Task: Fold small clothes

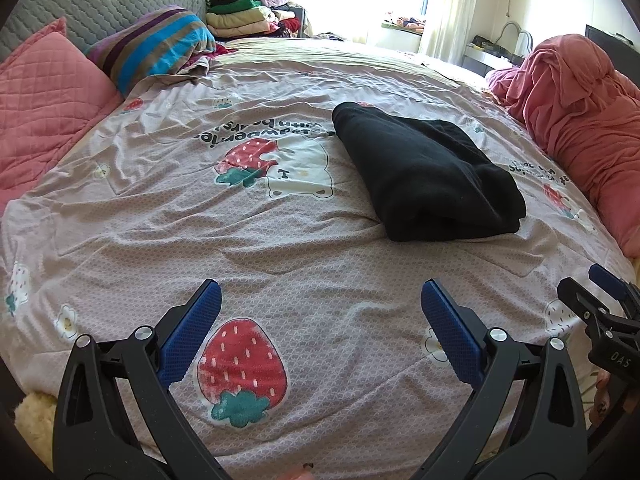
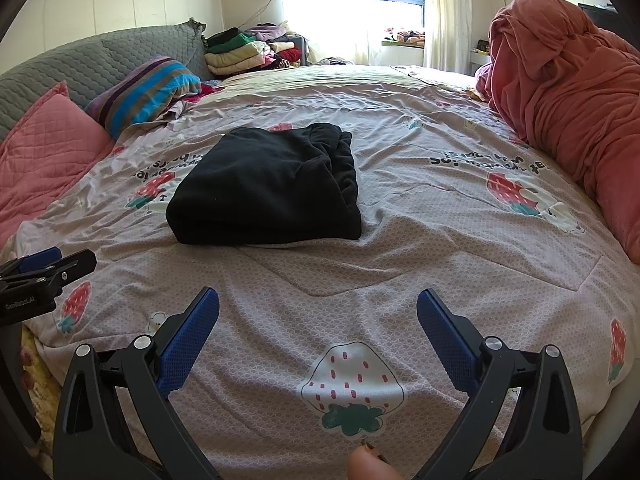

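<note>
Black garment (image 1: 428,172): 1 folded bundle, lying on the bedspread (image 1: 280,240) mid-bed, well ahead of both our grippers, touching neither.
Left gripper (image 1: 320,292): our fingers w/ blue pads (image 1: 192,332) spread wide apart, nothing between them, above the bedspread.
Right gripper (image 2: 318,300): same, spread wide & empty.
Left view only: big red strawberry print (image 1: 240,364) between our fingers; bear print (image 1: 298,172) just left of the garment; right gripper's tip at the right edge.
Right view only: garment's stacked layered edge (image 2: 344,168) on its right side; white strawberry print (image 2: 352,388) between our fingers; a fingertip (image 2: 370,466) at the bottom edge; left gripper's tip at the left edge.
Counts: 2 grippers; 1 striped pillow (image 1: 160,40); 1 pink quilted pillow (image 1: 44,92); 1 grey quilted headboard cover (image 1: 100,4); 1 clothes pile (image 1: 248,12) behind the bed; 1 bunched pink blanket (image 1: 580,112) on the right.
</note>
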`<state>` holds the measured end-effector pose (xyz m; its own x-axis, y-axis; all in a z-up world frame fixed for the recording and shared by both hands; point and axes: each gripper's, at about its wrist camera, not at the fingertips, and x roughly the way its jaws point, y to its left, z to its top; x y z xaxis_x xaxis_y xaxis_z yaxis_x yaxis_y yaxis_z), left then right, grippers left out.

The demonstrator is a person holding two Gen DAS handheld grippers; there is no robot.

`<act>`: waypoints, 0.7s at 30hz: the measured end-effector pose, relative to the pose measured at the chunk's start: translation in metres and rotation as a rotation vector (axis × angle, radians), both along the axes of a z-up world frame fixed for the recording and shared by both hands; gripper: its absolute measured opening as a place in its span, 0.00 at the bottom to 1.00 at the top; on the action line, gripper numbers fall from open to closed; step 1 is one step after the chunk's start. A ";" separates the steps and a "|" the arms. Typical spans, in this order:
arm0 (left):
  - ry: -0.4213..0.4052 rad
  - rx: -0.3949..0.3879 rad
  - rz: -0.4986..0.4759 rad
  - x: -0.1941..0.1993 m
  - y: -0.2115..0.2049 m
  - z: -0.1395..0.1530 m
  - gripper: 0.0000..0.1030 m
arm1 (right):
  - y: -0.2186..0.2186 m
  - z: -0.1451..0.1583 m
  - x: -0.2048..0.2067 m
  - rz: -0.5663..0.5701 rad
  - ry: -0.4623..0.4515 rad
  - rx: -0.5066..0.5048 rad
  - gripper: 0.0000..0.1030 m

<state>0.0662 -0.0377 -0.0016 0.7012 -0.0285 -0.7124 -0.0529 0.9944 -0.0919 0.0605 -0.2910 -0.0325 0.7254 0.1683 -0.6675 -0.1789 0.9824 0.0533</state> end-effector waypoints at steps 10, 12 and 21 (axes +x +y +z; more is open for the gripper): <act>-0.001 0.001 0.000 0.000 -0.001 0.000 0.91 | 0.000 0.001 -0.002 -0.002 -0.006 -0.001 0.96; 0.000 0.001 0.000 0.000 0.000 0.000 0.91 | 0.000 0.002 -0.002 -0.001 -0.006 0.000 0.96; 0.000 0.000 -0.001 0.000 -0.001 0.000 0.91 | 0.000 0.001 -0.004 -0.002 -0.006 -0.002 0.96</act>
